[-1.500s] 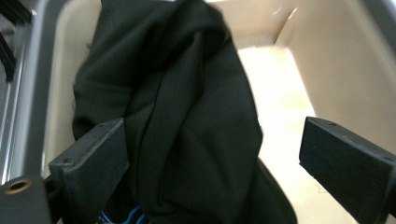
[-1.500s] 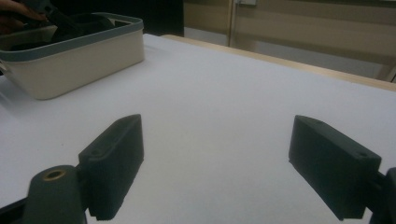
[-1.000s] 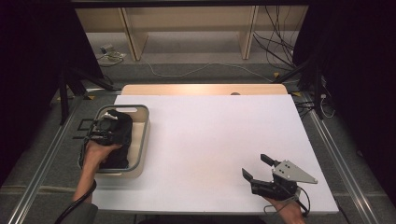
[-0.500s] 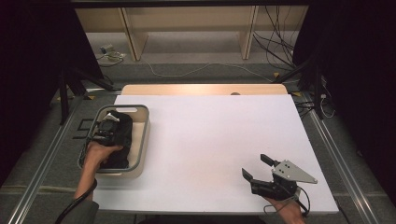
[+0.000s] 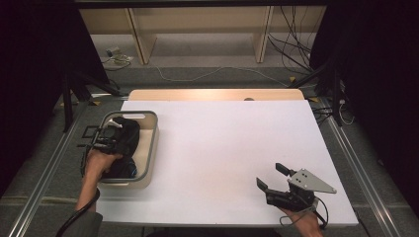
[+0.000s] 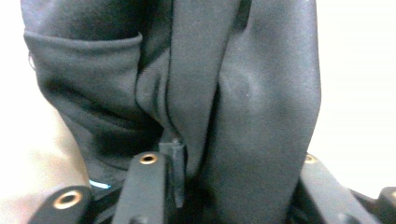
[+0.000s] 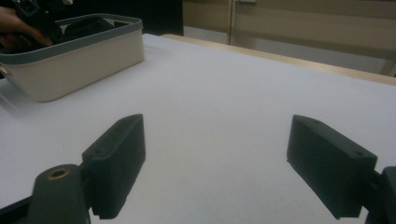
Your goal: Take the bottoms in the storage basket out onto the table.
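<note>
We have our left hand-held gripper down inside the cream basket, which sits at the left edge of the white counter. Its jaws have just been closing, and in the left gripper view they now pinch a fold of the dark garment between them, so we judge the grab itself as made. The garment lies bunched in the basket, filling most of it under our left hand.

Our right hand-held gripper rests well away from the basket, near the counter's front right corner, with its jaws spread wide and nothing between them.

The step in hand looks like taking the garment out of the basket. Next we would lift straight up until the cloth clears the basket's rim, then carry it toward the open counter beside the basket, where the right gripper can help.
</note>
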Motion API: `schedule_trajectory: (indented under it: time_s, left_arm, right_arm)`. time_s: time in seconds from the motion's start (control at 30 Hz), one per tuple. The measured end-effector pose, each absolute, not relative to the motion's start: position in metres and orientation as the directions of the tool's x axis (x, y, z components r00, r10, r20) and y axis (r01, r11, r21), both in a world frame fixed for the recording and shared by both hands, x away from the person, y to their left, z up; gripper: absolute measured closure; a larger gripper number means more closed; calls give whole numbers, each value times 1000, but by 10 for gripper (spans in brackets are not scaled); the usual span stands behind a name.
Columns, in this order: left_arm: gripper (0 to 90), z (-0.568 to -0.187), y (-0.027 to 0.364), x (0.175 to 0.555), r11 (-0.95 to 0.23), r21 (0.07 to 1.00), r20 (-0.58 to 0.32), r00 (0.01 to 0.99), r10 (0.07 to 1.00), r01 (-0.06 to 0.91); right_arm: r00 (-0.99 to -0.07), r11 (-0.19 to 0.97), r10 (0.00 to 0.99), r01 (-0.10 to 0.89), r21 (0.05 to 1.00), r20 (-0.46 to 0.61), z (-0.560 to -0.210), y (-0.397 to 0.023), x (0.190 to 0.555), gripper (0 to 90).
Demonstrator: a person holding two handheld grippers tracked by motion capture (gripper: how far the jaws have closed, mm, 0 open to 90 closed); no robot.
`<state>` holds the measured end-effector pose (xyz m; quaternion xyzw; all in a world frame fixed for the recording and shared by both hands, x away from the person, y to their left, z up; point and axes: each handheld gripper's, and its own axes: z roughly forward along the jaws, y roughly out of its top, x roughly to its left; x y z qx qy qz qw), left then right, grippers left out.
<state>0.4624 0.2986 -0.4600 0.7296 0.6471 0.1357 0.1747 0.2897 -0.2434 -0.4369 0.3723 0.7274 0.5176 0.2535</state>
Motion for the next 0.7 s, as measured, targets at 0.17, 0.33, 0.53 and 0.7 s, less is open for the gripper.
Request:
schedule_trajectory:
  time_s: [0.17, 0.33, 0.53, 0.7]
  left_arm:
    - [683, -458, 302, 461, -102, 442, -68, 147, 987, 891]
    - [687, -451, 307, 459, -65, 475, -157, 157, 975, 877]
    - [687, -437, 307, 455, -52, 520, -201, 181, 963, 852]
    - [687, -431, 308, 453, -45, 543, -229, 199, 953, 838]
  right_arm:
    - [-591, 185, 806, 279, 942, 16, -436, -244, 290, 209]
    - [-590, 183, 808, 277, 943, 16, -436, -245, 290, 212]
    - [-588, 182, 808, 276, 944, 16, -436, -245, 289, 212]
    - [-587, 182, 809, 276, 944, 15, -436, -245, 289, 213]
